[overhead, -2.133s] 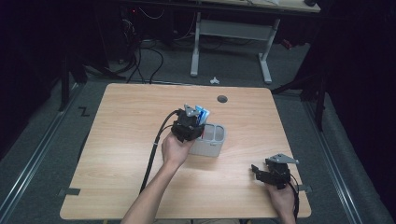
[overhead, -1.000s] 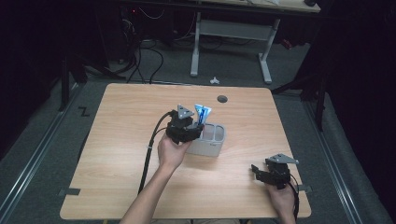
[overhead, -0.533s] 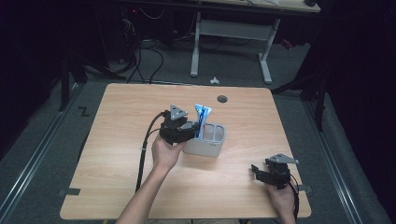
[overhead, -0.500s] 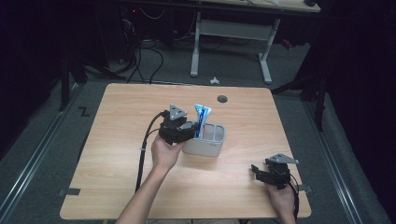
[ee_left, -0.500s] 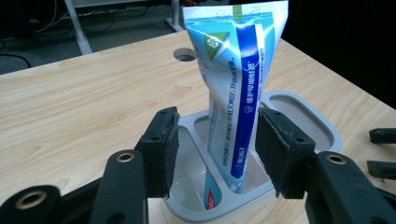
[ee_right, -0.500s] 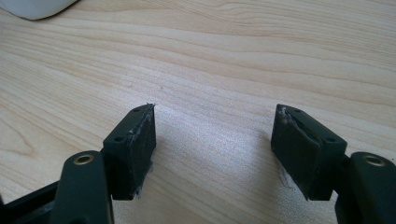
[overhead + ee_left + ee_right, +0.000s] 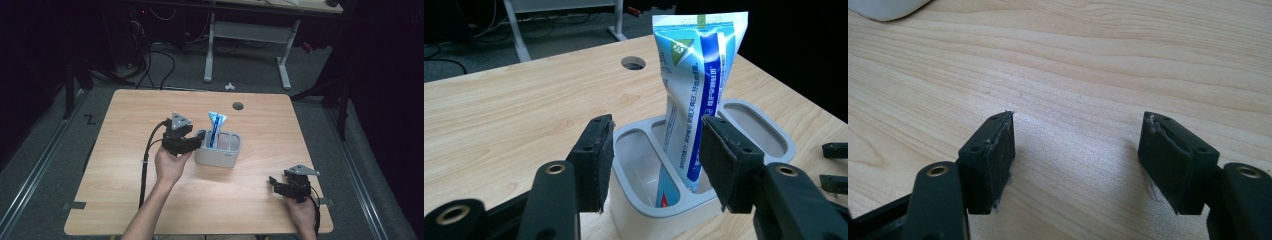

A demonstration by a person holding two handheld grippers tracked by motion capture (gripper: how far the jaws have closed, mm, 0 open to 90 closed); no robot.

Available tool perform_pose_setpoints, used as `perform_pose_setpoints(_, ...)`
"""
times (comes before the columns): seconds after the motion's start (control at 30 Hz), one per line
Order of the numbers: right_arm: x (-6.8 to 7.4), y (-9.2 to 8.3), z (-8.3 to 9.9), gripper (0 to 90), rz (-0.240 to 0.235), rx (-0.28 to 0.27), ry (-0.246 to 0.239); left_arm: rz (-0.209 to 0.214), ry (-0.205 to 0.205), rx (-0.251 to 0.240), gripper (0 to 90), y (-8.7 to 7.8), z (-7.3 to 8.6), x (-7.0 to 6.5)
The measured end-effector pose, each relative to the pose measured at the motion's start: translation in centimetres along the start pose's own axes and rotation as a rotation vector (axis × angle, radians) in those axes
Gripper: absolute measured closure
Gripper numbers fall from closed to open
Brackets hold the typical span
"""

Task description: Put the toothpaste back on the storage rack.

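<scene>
- The toothpaste tube (image 7: 696,95) stood upright in the grey holder (image 7: 744,131), in a narrow middle slot, with its crimped flat end up and its lower end down in the slot. Judging by that, the placing itself was done.
- The left hand-held gripper (image 7: 654,157) sat just beside the holder on its near-left side, its jaws spread wide with nothing between them; the tube rose beyond the gap, and I judged it free of both pads.
- In the high view the same left hand-held gripper (image 7: 197,143) lay close against the holder's (image 7: 220,156) left end, with the tube (image 7: 216,127) sticking up above the rim.
- The right hand-held gripper (image 7: 1075,145) was also open and empty, held low over bare wood; the high view put it (image 7: 278,183) near the front right corner of the tabletop (image 7: 310,150), well apart from the holder.
- What seemed left was only to draw the left hand-held gripper clear, unless more items were meant for the other compartments, which looked empty as far as they could be seen.
- The tube's cap end was hidden deep in the slot, so whether it rested on the bottom could not be told.
- The print on the tube was too small to read.
- The holder's far compartment was seen only at its rim, and its base was cut off at the bottom of the left gripper view.
- A pale rounded edge (image 7: 888,9) at the top left of the right gripper view was cut off; it was probably the holder, but that could not be made sure.
</scene>
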State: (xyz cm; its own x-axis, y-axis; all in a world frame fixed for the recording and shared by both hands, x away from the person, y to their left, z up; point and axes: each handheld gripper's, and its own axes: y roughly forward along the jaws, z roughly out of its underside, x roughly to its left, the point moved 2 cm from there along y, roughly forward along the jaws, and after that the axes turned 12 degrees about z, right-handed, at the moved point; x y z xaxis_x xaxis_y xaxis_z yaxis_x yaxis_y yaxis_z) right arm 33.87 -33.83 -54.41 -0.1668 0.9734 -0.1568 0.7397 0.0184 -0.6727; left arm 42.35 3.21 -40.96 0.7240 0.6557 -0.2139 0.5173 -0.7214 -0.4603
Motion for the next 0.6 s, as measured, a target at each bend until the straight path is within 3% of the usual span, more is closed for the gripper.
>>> perform_pose_setpoints(0.6, 0.0, 0.0, 0.0, 31.1, 0.0, 0.0, 0.002, -0.005, -0.032, -0.031, 47.0, -1.6, 0.6, 0.8)
